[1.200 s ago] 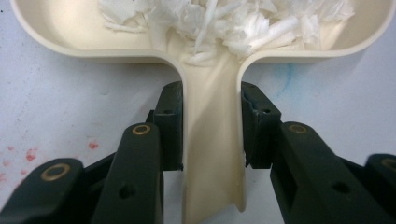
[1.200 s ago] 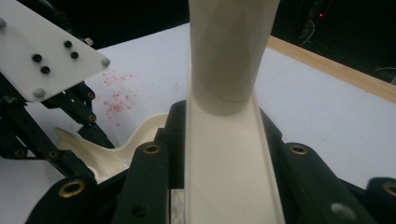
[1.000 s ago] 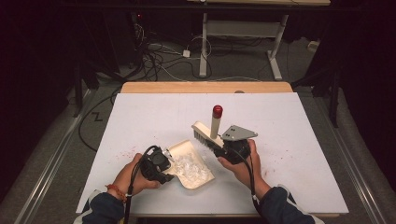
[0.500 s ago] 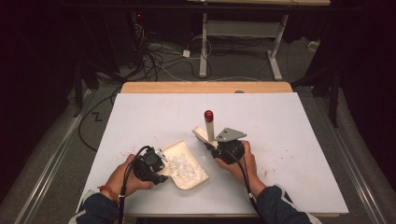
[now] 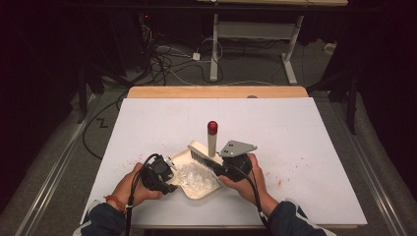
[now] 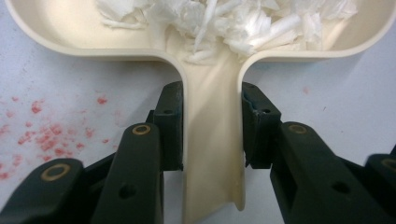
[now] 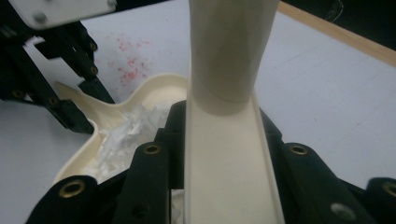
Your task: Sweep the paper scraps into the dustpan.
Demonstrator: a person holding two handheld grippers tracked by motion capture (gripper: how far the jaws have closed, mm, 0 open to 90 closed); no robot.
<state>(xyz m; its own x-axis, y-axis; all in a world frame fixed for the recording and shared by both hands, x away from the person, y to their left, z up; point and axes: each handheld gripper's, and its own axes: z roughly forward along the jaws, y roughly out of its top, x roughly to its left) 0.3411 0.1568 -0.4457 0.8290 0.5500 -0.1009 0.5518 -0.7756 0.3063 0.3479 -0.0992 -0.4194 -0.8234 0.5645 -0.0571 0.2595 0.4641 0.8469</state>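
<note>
Brush (image 5: pixel 204 151) has swung upright over dustpan (image 5: pixel 193 173), each clamped in 1 tool.

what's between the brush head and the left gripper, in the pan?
A heap of white shredded paper scraps in the dustpan, seen in the high view, between the brush and the left gripper clamping the pan's handle.

Brush (image 7: pixel 224 93) top & dustpan (image 6: pixel 210 70) front cut off by frame.

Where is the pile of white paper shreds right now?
In the high view the white shreds lie inside the cream dustpan near the table's front edge, between the left gripper and the brush held by the right gripper.
</note>
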